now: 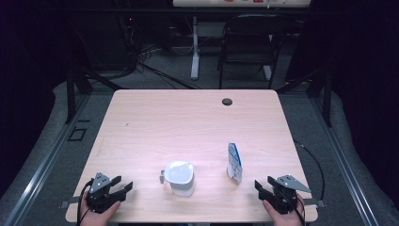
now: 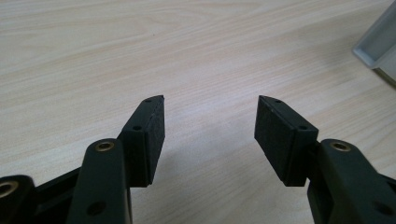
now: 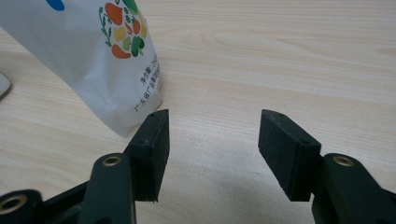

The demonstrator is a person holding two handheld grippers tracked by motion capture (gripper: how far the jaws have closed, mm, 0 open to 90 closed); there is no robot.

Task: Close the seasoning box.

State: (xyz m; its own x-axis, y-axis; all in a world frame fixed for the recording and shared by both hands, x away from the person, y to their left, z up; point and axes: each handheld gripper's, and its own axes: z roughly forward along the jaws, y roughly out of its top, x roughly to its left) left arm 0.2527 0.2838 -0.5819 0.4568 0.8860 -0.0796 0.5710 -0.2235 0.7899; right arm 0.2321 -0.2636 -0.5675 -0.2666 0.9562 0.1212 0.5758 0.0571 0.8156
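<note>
Black rubber-padded jaws of the right gripper (image 3: pixel 212 135) stand spread apart with only bare wood between them, hovering low over the pale wooden desk (image 1: pixel 188 117). Just beyond its one jaw in the right gripper view stands the white stand-up pouch printed with coloured vegetables (image 3: pixel 88 56), close to the pad, though contact cannot be made out. From the high view, that pouch (image 1: pixel 234 162) stands upright near the desk's front right, ahead and slightly inward of the right gripper (image 1: pixel 266 186), which a hand (image 1: pixel 282 214) holds at the front edge. Toward the front centre sits a white plastic container with a small side handle (image 1: pixel 179 177). At the front left corner, the left gripper (image 1: pixel 123 185) is likewise spread open over bare desk, the container lying off to its right, apart from it.
</note>
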